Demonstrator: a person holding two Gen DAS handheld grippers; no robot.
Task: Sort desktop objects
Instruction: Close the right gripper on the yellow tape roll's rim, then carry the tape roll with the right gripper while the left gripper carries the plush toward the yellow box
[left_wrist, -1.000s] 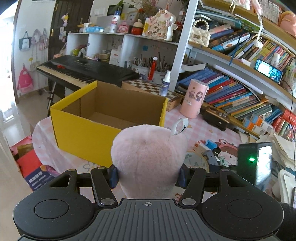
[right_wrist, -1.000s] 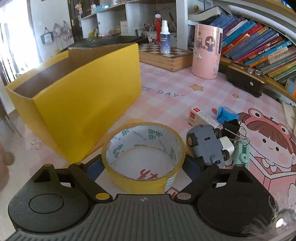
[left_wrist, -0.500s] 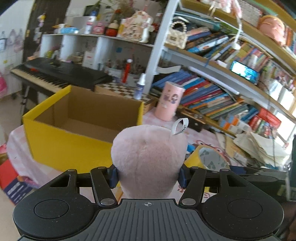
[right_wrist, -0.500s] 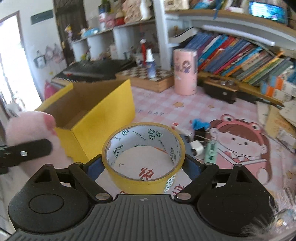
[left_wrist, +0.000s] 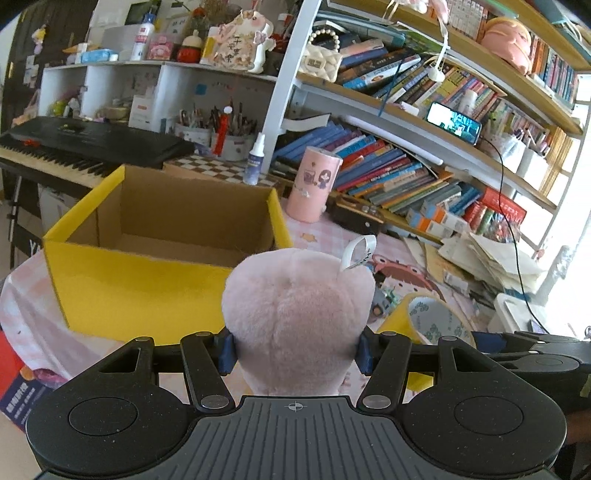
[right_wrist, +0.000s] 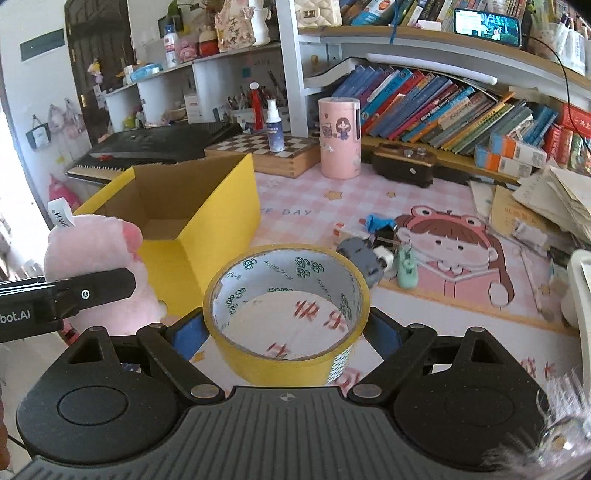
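Left wrist view: we see the open yellow box (left_wrist: 162, 273) at left, then our left gripper (left_wrist: 295, 350) clamping the pink plush toy (left_wrist: 295, 317) just before it. Rightward, our right gripper (right_wrist: 286, 328) grips the tape roll (right_wrist: 286, 306) above the table (right_wrist: 424, 332).

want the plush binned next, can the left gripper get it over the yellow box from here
Probably yes. The left gripper holds the plush and the yellow box sits open-topped just ahead with nothing between; the right gripper and its tape are off to the side.
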